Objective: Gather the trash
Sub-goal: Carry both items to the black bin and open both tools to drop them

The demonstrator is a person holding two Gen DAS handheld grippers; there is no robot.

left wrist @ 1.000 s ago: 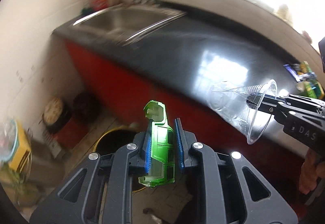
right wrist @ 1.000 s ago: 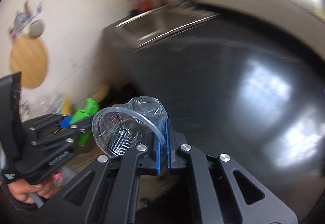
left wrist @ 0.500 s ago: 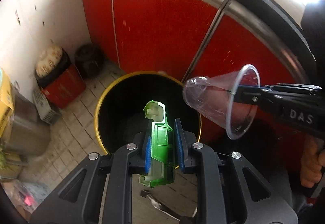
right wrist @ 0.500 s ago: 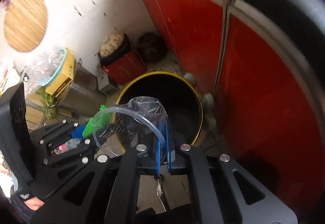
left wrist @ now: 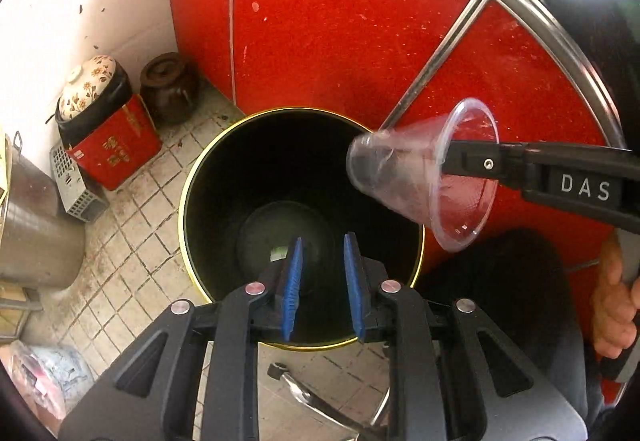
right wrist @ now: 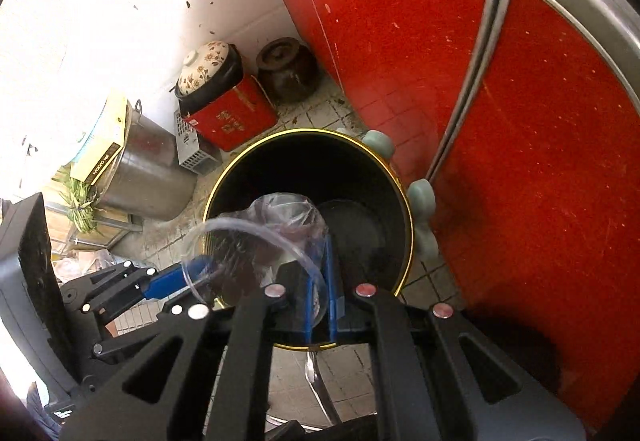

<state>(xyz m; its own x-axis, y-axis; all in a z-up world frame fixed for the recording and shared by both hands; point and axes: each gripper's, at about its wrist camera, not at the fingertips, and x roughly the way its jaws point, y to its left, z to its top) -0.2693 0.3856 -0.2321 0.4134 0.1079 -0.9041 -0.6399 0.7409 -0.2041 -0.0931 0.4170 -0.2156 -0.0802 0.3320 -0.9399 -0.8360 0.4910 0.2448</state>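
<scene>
A black trash bin with a gold rim (left wrist: pixel 188 177) (right wrist: pixel 406 201) stands on the tiled floor below both grippers. My left gripper (left wrist: pixel 322 279) is open and empty over the bin's mouth. A small pale green scrap (left wrist: pixel 279 253) lies at the bin's bottom. My right gripper (right wrist: pixel 319 295) is shut on the rim of a clear plastic cup (right wrist: pixel 256 241), held tilted above the bin. The cup also shows in the left wrist view (left wrist: pixel 424 177), at the bin's right edge.
Red cabinet doors (left wrist: pixel 340 21) stand right behind the bin. A red tin with a floral-lidded pot (left wrist: pixel 108 137) and a brown jar (left wrist: pixel 170 85) sit to the left by the wall, with a metal pot (left wrist: pixel 32 225) nearer. A metal utensil (left wrist: pixel 316 397) lies on the floor.
Both grippers swung from the counter down over the bin. My left gripper opened and the green plastic piece it held is gone from its jaws. The cup stays gripped.
</scene>
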